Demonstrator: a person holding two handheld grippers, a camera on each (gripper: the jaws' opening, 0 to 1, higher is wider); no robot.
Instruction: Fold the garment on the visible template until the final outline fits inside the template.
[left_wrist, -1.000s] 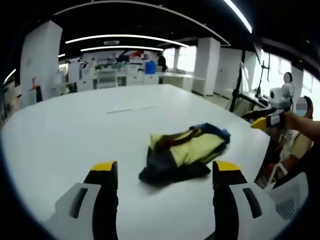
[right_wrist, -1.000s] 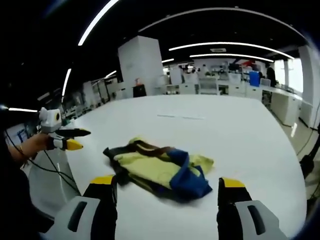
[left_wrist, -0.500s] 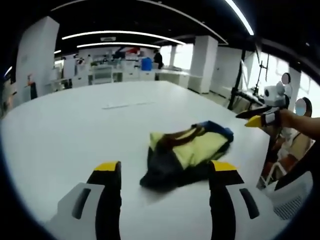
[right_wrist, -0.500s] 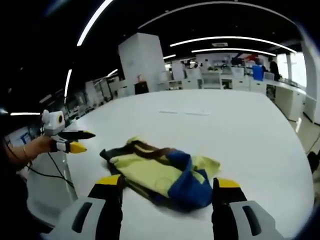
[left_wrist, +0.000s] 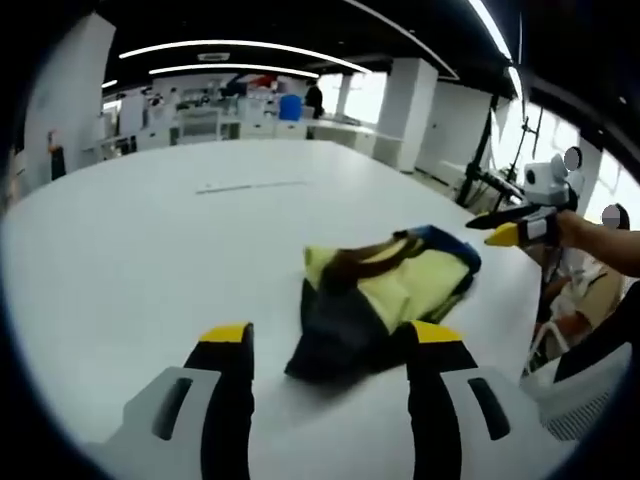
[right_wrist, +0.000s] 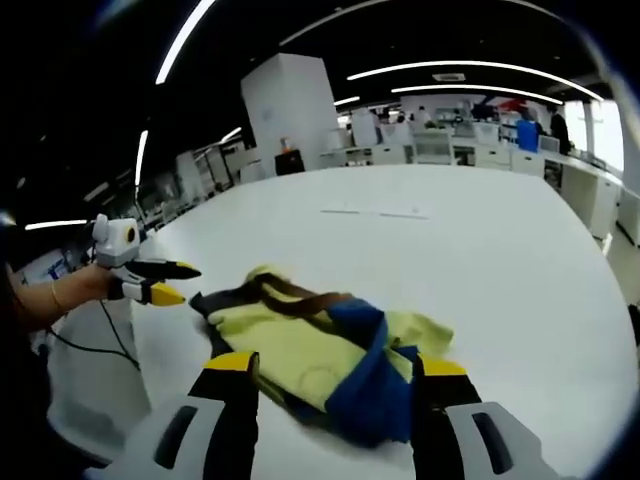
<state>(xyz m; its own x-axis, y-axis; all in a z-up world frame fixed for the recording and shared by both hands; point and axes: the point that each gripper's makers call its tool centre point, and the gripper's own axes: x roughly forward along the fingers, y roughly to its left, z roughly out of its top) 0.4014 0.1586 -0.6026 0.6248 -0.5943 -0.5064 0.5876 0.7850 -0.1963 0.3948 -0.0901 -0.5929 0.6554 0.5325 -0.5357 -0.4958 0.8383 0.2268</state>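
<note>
A crumpled garment (left_wrist: 385, 295), yellow with dark navy, brown and blue parts, lies bunched on the white table (left_wrist: 150, 250). My left gripper (left_wrist: 332, 335) is open just in front of its dark end, with nothing between its jaws. In the right gripper view the same garment (right_wrist: 300, 345) shows its blue part nearest, and my right gripper (right_wrist: 336, 366) stands open right at that edge. Each gripper also appears in the other's view, held in a hand beyond the table edge: the right gripper (left_wrist: 515, 228) and the left gripper (right_wrist: 150, 282).
A thin pale strip (left_wrist: 250, 186) lies on the table beyond the garment, also seen as a strip (right_wrist: 375, 212) in the right gripper view. Office desks and white pillars (left_wrist: 410, 110) stand far behind. A person's forearm (left_wrist: 600, 245) is at the table's edge.
Both cameras have come closer to the garment, which now looks larger between the jaws. Each pair of jaws stands slightly narrower than before. The garment itself lies as it did.
</note>
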